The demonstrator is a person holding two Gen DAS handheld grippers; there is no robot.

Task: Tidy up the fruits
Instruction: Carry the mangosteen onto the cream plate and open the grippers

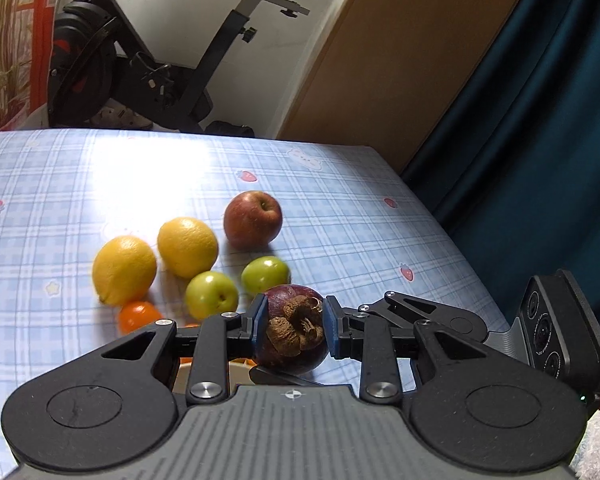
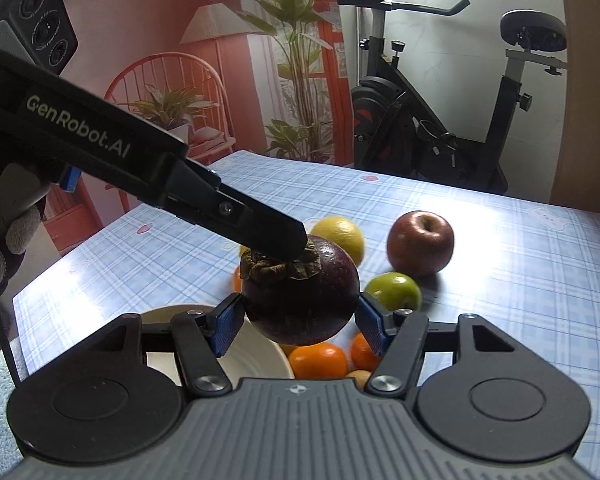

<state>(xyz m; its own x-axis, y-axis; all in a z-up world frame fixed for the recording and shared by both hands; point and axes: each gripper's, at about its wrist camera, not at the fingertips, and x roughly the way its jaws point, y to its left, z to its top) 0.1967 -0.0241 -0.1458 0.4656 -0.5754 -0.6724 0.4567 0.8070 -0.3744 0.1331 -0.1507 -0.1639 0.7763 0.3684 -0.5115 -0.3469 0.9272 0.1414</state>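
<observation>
Left wrist view: the left gripper [image 1: 293, 326] has its blue pads [image 1: 257, 326] pressed on both sides of a round, dark purple mangosteen with a dried brown calyx [image 1: 294, 330], holding it above a table covered in a pale blue checked cloth printed with strawberries [image 1: 340, 216]. Beyond the held fruit lie two small green round fruits [image 1: 212, 295] side by side, two yellow lemons [image 1: 187, 246] to their left, a red apple [image 1: 253, 219] farther back, and a small orange citrus fruit [image 1: 139, 316] near the gripper's left finger. Part of the right gripper's body shows at the right edge. A black exercise bike [image 1: 148, 64] stands past the table.

Right wrist view: the right gripper [image 2: 300, 322] holds the same dark purple mangosteen [image 2: 304, 300] between its blue pads [image 2: 228, 326], jaws about half spread around the fruit's width. The left gripper's black finger [image 2: 260, 228] reaches in from the upper left and rests on the calyx at the top. A gloved hand [image 2: 4, 236] grips that tool at the left edge. Under the fruit sits a cream round plate [image 2: 256, 356], with small orange fruits [image 2: 318, 360] just beside its rim. Behind lie a lemon [image 2: 342, 236], the red apple [image 2: 420, 243] and one green fruit [image 2: 394, 291].
</observation>
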